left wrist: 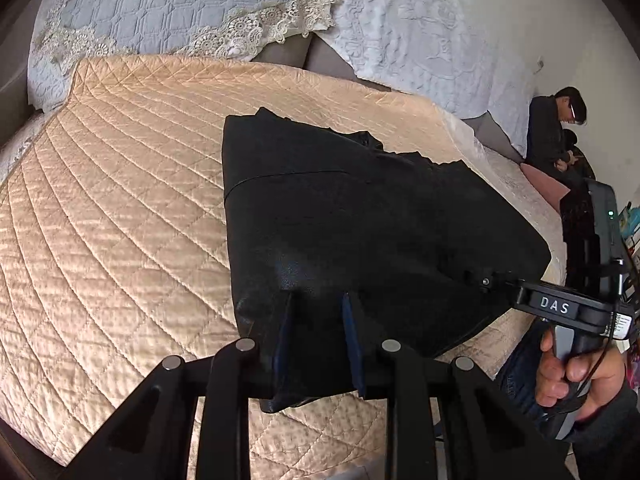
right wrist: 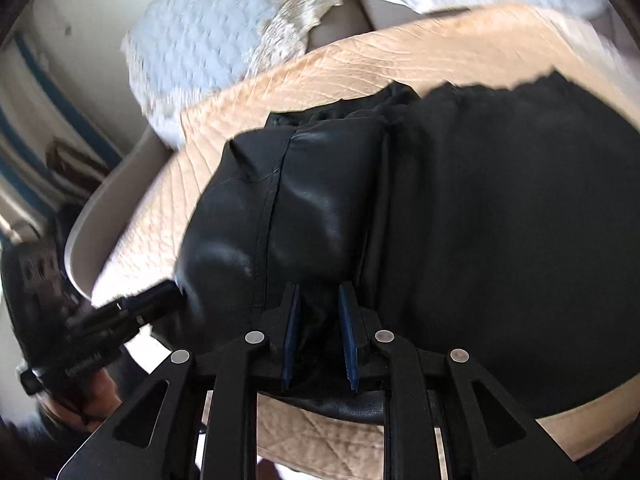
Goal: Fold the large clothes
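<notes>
A black leather garment (left wrist: 380,216) lies partly folded on a peach quilted bedspread (left wrist: 112,208). My left gripper (left wrist: 320,300) is shut on the garment's near edge, and a thick fold of leather fills the gap between its blue pads. In the right wrist view this gripper (right wrist: 172,286) bites the garment's (right wrist: 500,208) bulging left corner. My right gripper (right wrist: 318,292) stands over the near hem with its pads apart; dark cloth lies slack between them and their blue faces show. From the left wrist view the right gripper (left wrist: 486,280) sits at the garment's right edge, held by a hand (left wrist: 576,368).
Grey-blue quilted pillows with lace trim (left wrist: 180,4) and a white embossed cover (left wrist: 420,40) lie at the head of the bed. A person (left wrist: 556,132) sits at the far right corner. The bed's near edge (right wrist: 328,444) runs just under my grippers.
</notes>
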### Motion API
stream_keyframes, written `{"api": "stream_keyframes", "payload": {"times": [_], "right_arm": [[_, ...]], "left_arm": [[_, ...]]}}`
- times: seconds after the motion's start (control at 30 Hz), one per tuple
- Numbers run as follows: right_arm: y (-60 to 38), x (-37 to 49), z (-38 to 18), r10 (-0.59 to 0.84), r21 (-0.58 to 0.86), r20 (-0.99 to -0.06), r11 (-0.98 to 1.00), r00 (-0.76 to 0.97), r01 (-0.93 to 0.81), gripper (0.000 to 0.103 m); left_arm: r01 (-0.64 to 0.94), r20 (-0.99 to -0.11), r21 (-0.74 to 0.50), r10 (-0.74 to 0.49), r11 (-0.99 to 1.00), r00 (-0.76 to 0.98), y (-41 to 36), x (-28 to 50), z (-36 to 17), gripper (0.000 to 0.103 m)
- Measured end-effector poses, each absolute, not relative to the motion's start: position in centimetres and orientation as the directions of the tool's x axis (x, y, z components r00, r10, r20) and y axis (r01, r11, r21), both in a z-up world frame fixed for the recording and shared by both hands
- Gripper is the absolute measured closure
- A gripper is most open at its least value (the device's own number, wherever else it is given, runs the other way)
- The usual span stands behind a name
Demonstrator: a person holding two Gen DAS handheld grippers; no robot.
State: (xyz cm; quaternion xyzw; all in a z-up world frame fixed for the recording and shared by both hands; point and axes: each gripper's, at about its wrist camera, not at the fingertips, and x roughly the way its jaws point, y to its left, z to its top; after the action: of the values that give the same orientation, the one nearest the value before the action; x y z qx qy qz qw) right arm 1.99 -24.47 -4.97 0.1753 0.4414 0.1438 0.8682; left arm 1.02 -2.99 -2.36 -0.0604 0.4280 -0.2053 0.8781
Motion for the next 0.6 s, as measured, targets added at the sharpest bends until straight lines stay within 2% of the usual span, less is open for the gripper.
{"api": "stream_keyframes", "payload": {"times": [0.23,0.4,0.5,0.6], "right_arm": [[-25.1,3.0,-1.3,0.368,0.396,-0.687,0.913,0.627,-0.102,0.082],[-24.4,7.3,-0.5,0.336,0.361,-0.684,0.927,0.647,-0.099,0.082],[-24.1,10.7,-1.9,0.312,0.333,-0.719,0.939,0.622,-0.087,0.082],[-24.4,12.9,-4.8,0.302,0.330,-0.776,0.942,0.553,-0.051,0.082]], "left_arm": [[0.308,-0.715,-0.320,-0.442,0.896,0.541,-1.9,1.5,-0.1,0.076],[0.305,-0.673,-0.269,-0.404,0.914,0.620,-3.4,6.3,2.5,0.076],[0.289,-0.693,-0.231,-0.365,0.929,0.621,-4.8,10.0,1.7,0.076],[0.269,-0.756,-0.220,-0.338,0.938,0.561,-6.1,13.2,-1.7,0.076]]}}
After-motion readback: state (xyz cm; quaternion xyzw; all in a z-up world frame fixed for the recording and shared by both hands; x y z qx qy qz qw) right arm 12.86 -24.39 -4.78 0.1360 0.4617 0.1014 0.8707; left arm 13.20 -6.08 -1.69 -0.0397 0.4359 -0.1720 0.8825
